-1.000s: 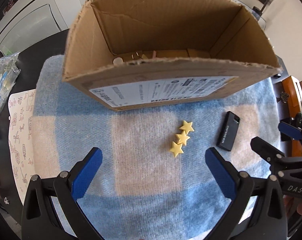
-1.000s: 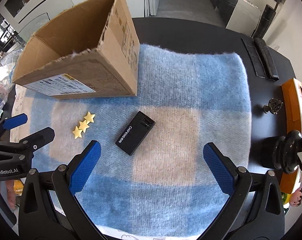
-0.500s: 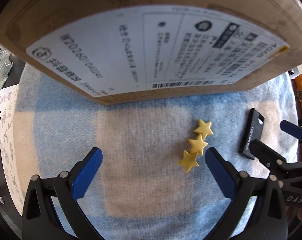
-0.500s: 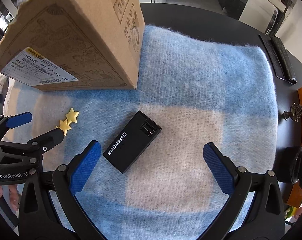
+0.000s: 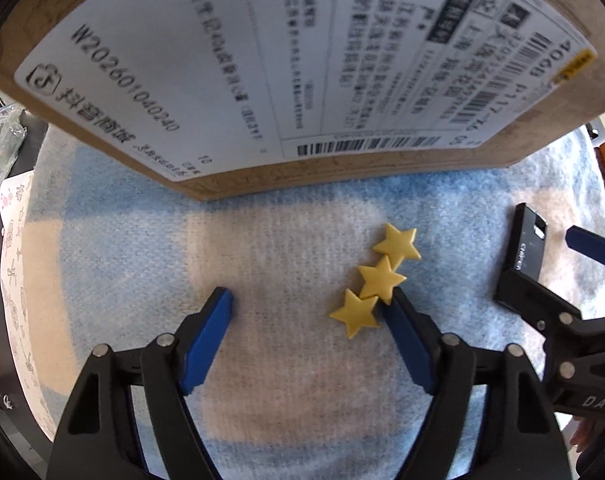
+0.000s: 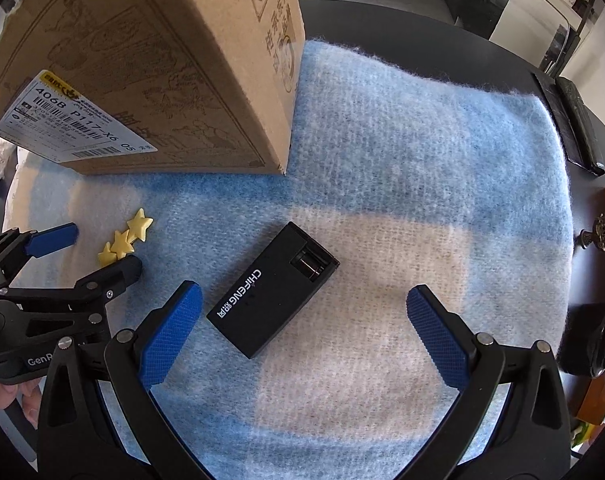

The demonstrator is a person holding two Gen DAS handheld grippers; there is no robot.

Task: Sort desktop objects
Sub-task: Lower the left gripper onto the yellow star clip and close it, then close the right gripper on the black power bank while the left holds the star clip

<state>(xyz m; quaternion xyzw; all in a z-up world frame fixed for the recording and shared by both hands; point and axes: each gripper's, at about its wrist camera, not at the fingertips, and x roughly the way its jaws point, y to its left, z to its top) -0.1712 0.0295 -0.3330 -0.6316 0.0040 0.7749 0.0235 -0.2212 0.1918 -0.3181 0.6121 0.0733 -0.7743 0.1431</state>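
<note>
Three joined yellow stars [image 5: 376, 278] on checked blanket [image 5: 286, 240].
Left gripper [image 5: 308, 304] closing, one pad beside the stars, unpinched; right gripper [image 6: 302, 308] spread wide by black box [image 6: 272, 290].

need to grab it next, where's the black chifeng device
In the right wrist view the black device lies on the blue blanket, right of the yellow stars.

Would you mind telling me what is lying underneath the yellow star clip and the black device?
Both the yellow star clip and the black device rest on the blue-and-white checked cloth. Whatever lies under the cloth there is covered; black tabletop shows beyond its edge.
</note>
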